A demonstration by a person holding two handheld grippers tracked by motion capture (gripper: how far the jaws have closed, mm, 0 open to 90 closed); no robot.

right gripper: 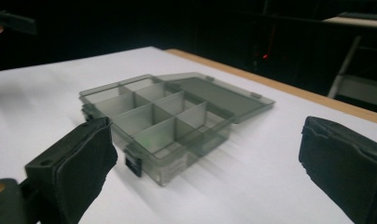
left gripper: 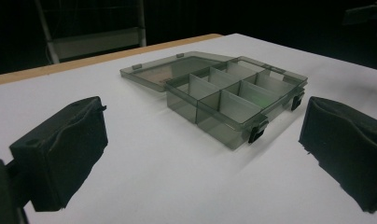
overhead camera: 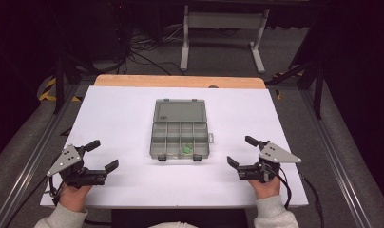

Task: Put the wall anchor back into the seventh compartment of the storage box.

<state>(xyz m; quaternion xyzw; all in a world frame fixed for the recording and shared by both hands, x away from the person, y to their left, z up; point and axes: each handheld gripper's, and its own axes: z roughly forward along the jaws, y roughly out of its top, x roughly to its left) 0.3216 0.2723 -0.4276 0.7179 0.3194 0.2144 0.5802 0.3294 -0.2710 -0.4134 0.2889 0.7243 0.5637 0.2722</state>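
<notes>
Green piece (overhead camera: 186, 150) in open organizer box (overhead camera: 173, 140)

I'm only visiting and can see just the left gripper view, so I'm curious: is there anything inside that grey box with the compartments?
Observer: Yes. The high view shows a small green piece in the box. It lies in the row nearest the person, second compartment from the right.
Operator: Is the other claw carrying something?
Observer: No. The right claw is open and empty. It sits to the right of the box and does not touch it.
Operator: Where is my claw on the table?
Observer: The left claw is to the left of the box, also open, near the front edge of the table. A hand holds it from below.
</notes>
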